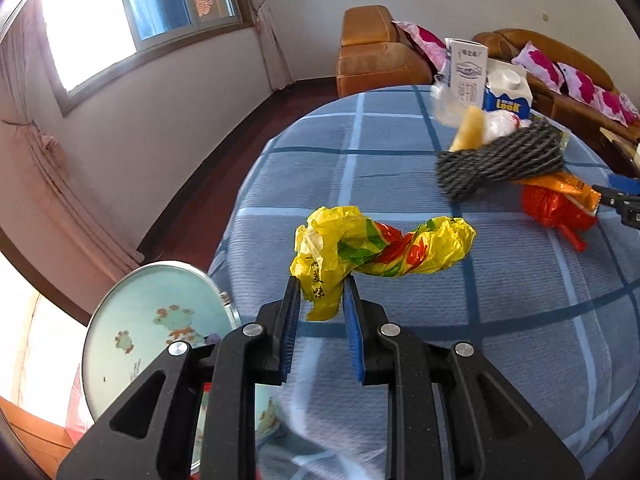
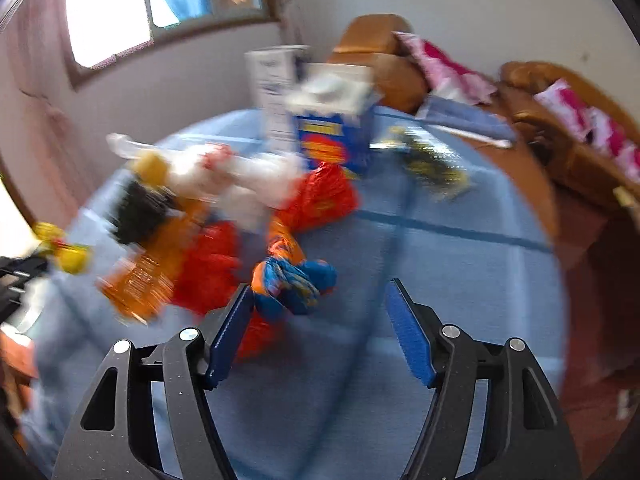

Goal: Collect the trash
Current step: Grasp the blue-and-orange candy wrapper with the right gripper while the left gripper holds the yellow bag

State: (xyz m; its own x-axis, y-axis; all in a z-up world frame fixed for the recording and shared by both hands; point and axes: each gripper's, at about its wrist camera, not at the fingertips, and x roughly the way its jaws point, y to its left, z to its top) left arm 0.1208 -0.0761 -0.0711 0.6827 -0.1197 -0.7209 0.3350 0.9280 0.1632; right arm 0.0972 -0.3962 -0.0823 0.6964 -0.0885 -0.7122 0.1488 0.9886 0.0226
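A crumpled yellow plastic bag (image 1: 384, 246) with red and green print lies on the blue checked tablecloth (image 1: 480, 340). My left gripper (image 1: 323, 284) is shut on its near end. In the blurred right wrist view my right gripper (image 2: 319, 286) stands open above the cloth. A knotted blue and orange bag (image 2: 292, 280) lies just inside its left finger, not pinched. A red bag (image 2: 320, 196) and an orange wrapper (image 2: 140, 280) lie beyond it. The right gripper's tip (image 1: 620, 204) shows at the right edge of the left wrist view, beside the red bag (image 1: 556, 208).
A grey woven basket (image 1: 500, 160) with white and yellow trash sits at the back of the table, by a blue milk carton (image 1: 506, 96) and a white box (image 1: 468, 72). A round lid with frog pictures (image 1: 152, 328) stands off the table's left edge. Brown sofas (image 1: 376, 56) line the far wall.
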